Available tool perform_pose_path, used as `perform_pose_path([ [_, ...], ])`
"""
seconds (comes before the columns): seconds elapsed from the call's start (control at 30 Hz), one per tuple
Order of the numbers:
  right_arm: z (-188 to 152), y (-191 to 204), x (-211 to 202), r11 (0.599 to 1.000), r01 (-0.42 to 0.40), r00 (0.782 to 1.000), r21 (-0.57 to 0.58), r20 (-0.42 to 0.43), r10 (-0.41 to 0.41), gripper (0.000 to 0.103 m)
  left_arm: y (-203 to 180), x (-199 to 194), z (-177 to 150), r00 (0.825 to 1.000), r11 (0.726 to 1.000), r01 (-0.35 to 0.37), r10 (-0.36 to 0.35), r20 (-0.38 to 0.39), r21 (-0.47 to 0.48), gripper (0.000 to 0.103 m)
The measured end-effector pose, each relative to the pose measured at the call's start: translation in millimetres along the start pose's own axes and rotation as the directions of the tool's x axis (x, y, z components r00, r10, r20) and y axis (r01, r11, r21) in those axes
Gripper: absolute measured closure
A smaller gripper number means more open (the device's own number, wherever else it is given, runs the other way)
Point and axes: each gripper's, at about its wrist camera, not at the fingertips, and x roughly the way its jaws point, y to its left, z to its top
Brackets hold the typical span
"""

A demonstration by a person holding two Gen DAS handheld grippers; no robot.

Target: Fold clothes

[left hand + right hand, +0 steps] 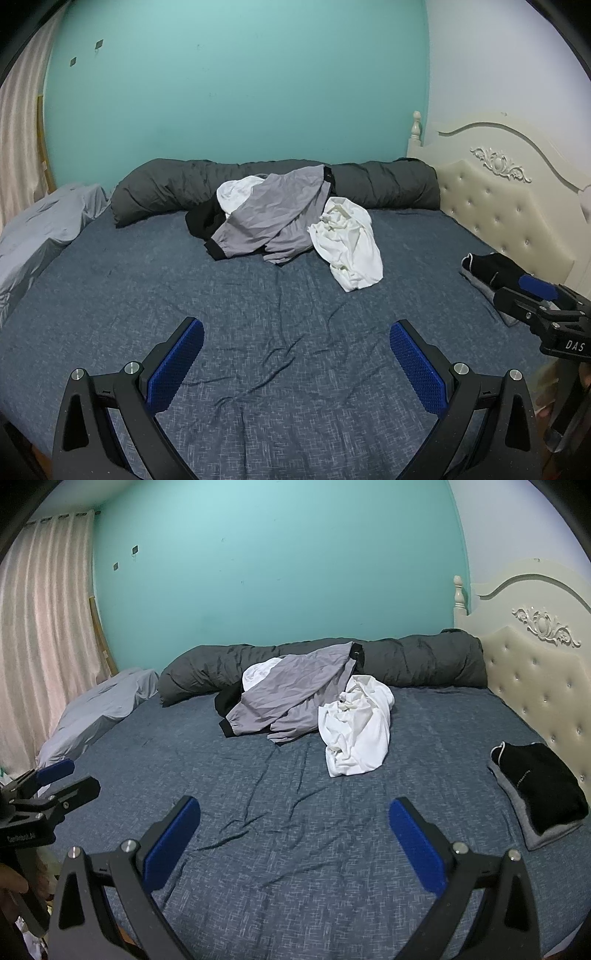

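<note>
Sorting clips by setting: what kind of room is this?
Most likely a home bedroom: a bed with a tufted cream headboard, a rolled dark duvet against the wall, and curtains at the side.

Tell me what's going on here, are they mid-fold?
Not yet. Both the left gripper and right gripper hover open over the bed, holding nothing. A pile of grey, white and black clothes lies unfolded near the dark duvet. A folded stack sits by the headboard.
</note>
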Motion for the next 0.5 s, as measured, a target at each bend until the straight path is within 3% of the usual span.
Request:
perform_pose_path([
  [0.5, 6.4, -4.4, 3.6, 1.000, 0.010, 1.000, 0.000, -0.007, -0.010, 0.000, 1.4, 4.4, 4.3, 1.000, 1.000, 0.008, -0.008, -0.002, -0.005, 0.000],
])
